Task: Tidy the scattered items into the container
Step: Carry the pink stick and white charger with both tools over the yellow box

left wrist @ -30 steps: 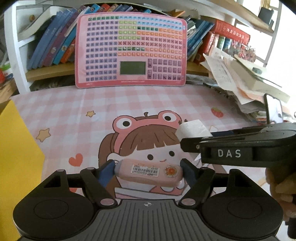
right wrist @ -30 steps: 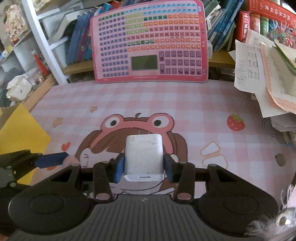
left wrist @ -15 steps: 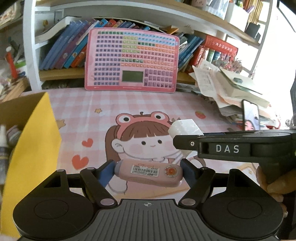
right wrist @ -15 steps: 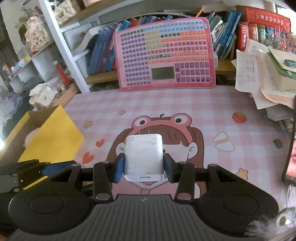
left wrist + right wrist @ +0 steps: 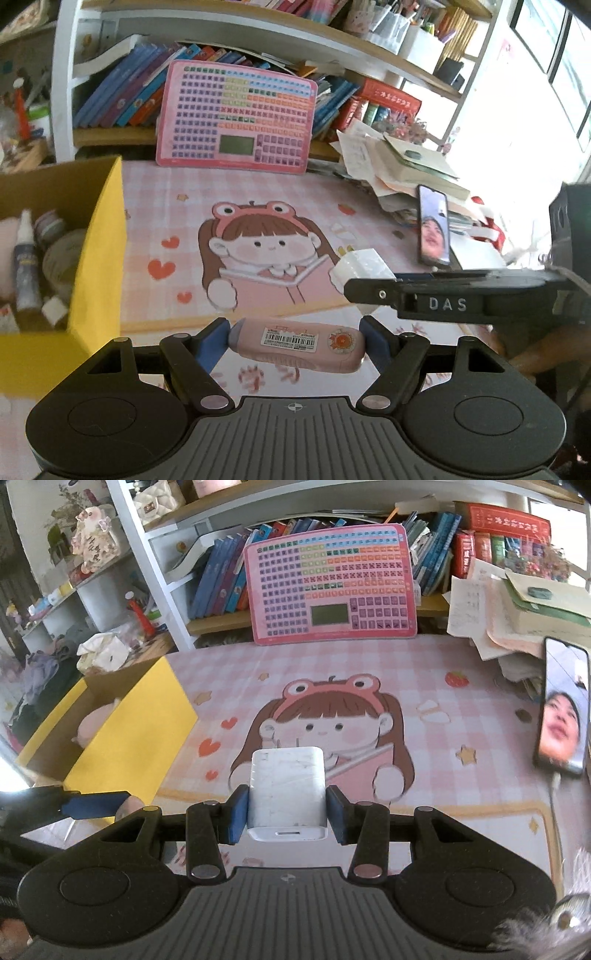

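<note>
- Yellow box (image 5: pixel 99 236) already holds a bottle, tape rolls, perhaps more.
- Left hand-held gripper (image 5: pixel 295 341) pinches pink case (image 5: pixel 295 343); right hand-held gripper (image 5: pixel 286 812) pinches white charger (image 5: pixel 287 790).
- Both remain undelivered.

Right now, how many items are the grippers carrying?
2: a pink case in the left gripper, a white charger in the right gripper.

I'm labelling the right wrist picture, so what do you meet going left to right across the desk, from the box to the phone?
Yellow box → white charger held in the right gripper → strawberry print on the desk mat → phone propped at the right edge.
</note>
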`<state>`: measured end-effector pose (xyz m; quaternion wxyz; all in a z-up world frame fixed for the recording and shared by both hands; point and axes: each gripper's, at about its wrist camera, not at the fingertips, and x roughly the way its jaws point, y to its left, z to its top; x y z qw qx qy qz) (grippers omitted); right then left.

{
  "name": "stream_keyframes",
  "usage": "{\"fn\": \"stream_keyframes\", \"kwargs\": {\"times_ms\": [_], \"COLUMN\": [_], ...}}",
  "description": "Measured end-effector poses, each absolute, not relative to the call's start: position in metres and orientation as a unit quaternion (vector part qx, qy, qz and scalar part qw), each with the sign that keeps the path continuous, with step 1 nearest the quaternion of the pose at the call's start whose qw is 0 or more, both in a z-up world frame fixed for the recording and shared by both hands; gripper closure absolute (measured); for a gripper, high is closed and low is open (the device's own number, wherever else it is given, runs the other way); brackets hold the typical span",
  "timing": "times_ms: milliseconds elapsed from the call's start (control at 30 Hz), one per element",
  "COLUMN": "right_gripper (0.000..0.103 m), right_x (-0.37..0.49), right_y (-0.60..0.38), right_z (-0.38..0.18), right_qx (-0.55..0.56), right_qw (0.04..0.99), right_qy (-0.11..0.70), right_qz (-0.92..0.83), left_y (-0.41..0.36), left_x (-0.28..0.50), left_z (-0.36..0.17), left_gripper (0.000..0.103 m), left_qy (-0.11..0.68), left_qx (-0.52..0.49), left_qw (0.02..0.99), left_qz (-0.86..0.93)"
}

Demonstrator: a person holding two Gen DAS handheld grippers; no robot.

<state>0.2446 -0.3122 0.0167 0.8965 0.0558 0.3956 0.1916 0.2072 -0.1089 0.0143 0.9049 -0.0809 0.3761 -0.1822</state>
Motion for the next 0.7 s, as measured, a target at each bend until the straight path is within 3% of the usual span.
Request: {"fn": "stream_keyframes", "kwargs": {"times_ms": [700], "right_gripper": [0.061], "right_x": [0.111], "right_y": [-0.212], "right_z": [0.014], "right_qx": [0.045], "right_qw": [0.896], "right_qy": [0.416], "right_qz": [0.147], "left_y": [0.01], "left_x": [0.092], "left_z": [0.018], "left_gripper": [0.026], "left_qy": [0.363], "left_qx": [-0.134], "left_qw": [0.901], "left_qz": [-0.197]}}
